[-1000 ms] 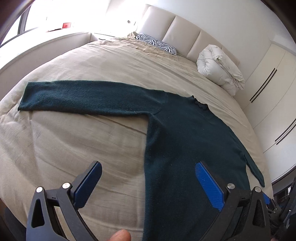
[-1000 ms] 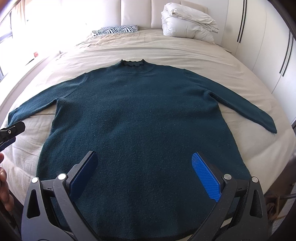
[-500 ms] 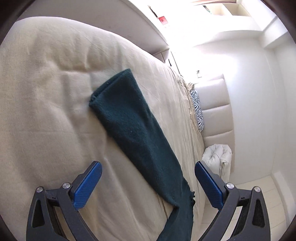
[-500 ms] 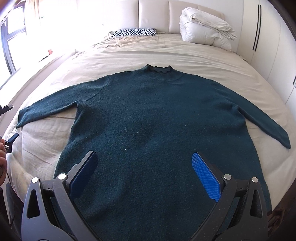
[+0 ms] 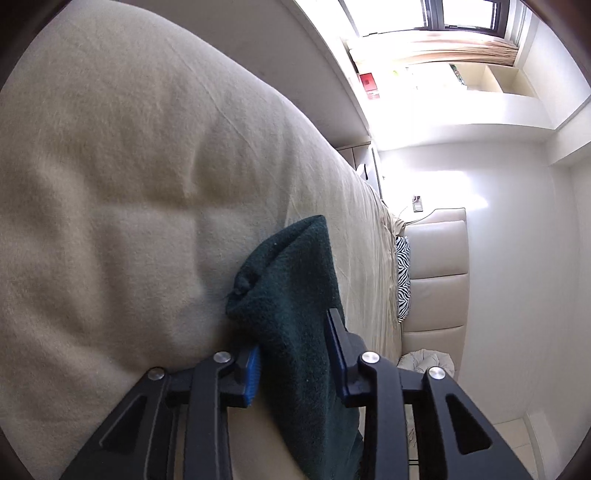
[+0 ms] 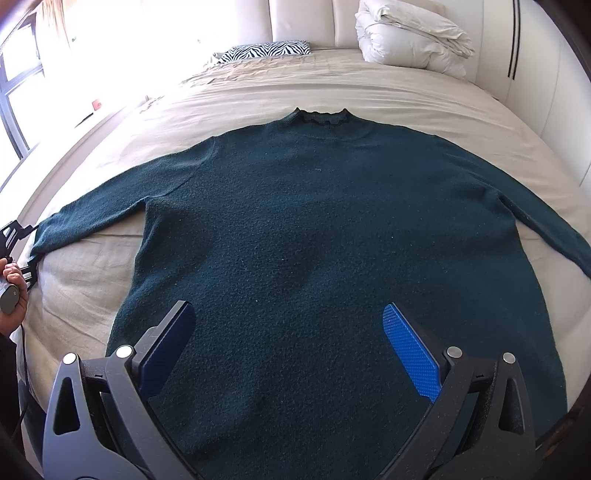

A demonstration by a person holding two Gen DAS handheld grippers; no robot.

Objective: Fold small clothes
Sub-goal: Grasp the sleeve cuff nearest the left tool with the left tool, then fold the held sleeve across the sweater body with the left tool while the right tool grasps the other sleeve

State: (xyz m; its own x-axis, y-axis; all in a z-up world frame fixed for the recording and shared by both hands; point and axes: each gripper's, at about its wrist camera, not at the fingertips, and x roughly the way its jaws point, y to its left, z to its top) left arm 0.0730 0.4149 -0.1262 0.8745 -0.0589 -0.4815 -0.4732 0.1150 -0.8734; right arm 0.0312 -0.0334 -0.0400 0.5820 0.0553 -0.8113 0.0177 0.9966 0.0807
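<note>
Beige bedding (image 6: 424, 92) covers a wide bed, with a zebra-print pillow (image 6: 269, 50) and a folded white duvet (image 6: 410, 31) at the padded headboard (image 5: 436, 273). A dark green sweater (image 6: 325, 229) lies flat on it, front side up, collar toward the headboard and both sleeves spread outward.

Left gripper (image 5: 295, 354): narrowed onto the left sleeve cuff (image 5: 291, 273), with knit bunched between the blue pads and the cuff end protruding beyond the fingertips. In the right wrist view the same tool appears at the frame's left edge, touching the sleeve tip (image 6: 40, 236).

Right gripper (image 6: 288, 347): jaws spread wide, holding nothing, poised above the lower body of the sweater near the hem; contact with the fabric cannot be determined.

Judged risks: the bite on the cuff looks shallow, so the thick knit may slip out when the sleeve is carried across the body. With no second hold on the garment, pulling the sleeve may drag the shoulder and skew the sweater, or ruck the bedding beneath it.
</note>
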